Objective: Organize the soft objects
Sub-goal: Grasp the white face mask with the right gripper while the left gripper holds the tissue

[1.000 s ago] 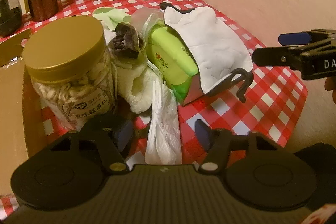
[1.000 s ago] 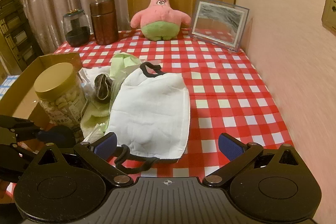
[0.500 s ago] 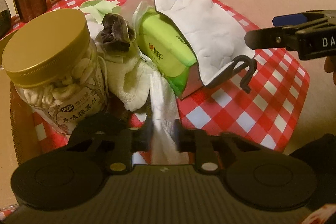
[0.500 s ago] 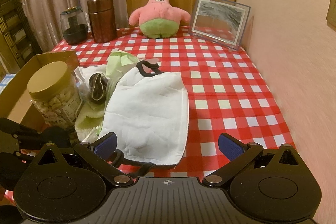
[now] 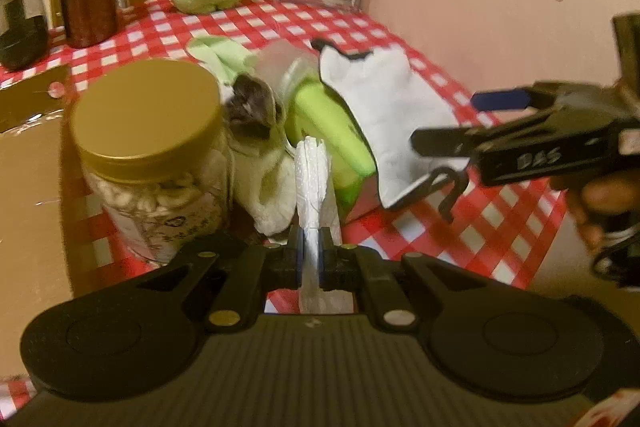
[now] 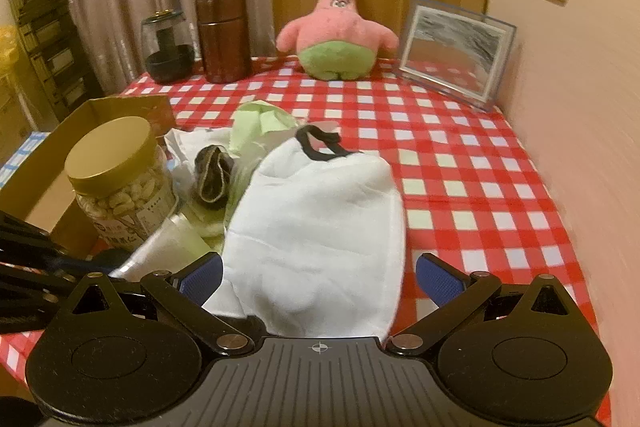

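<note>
Your table (image 6: pixel 460 163), in its red-checked cloth, carries a heap of soft things at its near left corner, the white quilted cloth (image 6: pixel 320 227) draped on top beside the gold-lidded jar (image 5: pixel 148 131). Your right gripper (image 6: pixel 318 277) stands wide open with its 2 fingers either side of that cloth, pressing nothing. Your left gripper (image 5: pixel 311 255) has just been closing and now pinches the white tissue (image 5: pixel 313 183), which stands upright between its pads.
</note>
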Demonstrator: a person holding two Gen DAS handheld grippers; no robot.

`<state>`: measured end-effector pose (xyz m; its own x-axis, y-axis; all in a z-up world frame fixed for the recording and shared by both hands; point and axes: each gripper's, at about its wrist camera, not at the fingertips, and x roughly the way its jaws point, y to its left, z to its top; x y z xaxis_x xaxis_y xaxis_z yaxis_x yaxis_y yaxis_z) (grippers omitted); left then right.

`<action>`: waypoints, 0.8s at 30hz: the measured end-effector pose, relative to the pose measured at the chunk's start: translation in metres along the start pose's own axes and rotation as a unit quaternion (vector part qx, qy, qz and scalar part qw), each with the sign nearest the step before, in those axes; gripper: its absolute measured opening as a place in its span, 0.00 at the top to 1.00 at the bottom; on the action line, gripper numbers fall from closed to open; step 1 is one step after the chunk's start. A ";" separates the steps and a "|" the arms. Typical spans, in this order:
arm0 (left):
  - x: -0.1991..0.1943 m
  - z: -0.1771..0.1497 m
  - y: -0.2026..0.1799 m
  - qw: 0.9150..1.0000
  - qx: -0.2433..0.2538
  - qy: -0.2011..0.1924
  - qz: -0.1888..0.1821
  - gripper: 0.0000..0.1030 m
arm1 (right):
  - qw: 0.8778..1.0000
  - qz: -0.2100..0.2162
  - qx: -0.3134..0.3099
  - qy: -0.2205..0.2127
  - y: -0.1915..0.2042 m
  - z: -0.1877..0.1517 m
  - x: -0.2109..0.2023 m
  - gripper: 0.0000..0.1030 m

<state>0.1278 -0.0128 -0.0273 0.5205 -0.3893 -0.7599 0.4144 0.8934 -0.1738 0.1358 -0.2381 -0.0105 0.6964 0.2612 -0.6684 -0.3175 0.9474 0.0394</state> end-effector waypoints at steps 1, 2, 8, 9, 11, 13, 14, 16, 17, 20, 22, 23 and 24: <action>-0.005 0.000 0.001 1.000 -0.004 -0.005 0.001 0.95 | 1.000 0.003 -0.003 0.000 0.001 0.001 0.002 0.01; -0.009 0.000 0.002 1.000 -0.008 -0.011 0.002 0.95 | 1.000 0.006 -0.008 -0.002 0.003 0.002 0.005 0.01; -0.031 0.001 0.004 0.999 -0.027 -0.037 0.021 0.95 | 0.999 0.015 -0.028 -0.002 0.008 0.007 0.022 0.01; -0.033 0.002 0.005 0.998 -0.031 -0.040 0.025 0.95 | 1.000 0.016 -0.027 -0.001 0.007 0.008 0.025 0.01; -0.038 0.003 0.005 0.998 -0.035 -0.047 0.031 0.95 | 0.999 0.020 -0.025 0.000 0.007 0.010 0.030 0.03; -0.041 0.003 0.004 0.997 -0.038 -0.051 0.032 0.95 | 0.999 0.024 -0.028 0.007 0.007 0.012 0.036 0.14; -0.041 0.004 0.003 0.997 -0.037 -0.052 0.031 0.95 | 0.999 0.028 -0.028 0.010 0.006 0.011 0.038 0.20; -0.041 0.004 0.002 0.997 -0.038 -0.053 0.028 0.95 | 0.999 0.029 -0.029 0.009 0.007 0.011 0.040 0.23; -0.041 0.004 0.001 0.998 -0.038 -0.053 0.026 0.95 | 0.999 0.027 -0.031 0.006 0.008 0.011 0.040 0.26; -0.038 0.002 -0.001 0.998 -0.039 -0.052 0.024 0.95 | 0.999 0.029 -0.024 0.001 0.007 0.011 0.037 0.36; -0.037 0.001 -0.001 0.998 -0.040 -0.051 0.023 0.95 | 0.999 0.028 -0.021 -0.001 0.006 0.011 0.034 0.41; -0.037 0.001 -0.001 0.998 -0.041 -0.050 0.024 0.95 | 0.999 0.029 -0.018 -0.002 0.004 0.011 0.033 0.46; -0.037 0.001 -0.002 0.998 -0.041 -0.050 0.023 0.95 | 0.999 0.030 -0.015 -0.003 0.003 0.011 0.031 0.49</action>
<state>0.1087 -0.0004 0.0013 0.6112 -0.3633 -0.7032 0.3274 0.9249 -0.1933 0.1638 -0.2248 -0.0227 0.6792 0.3184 -0.6612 -0.3775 0.9242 0.0573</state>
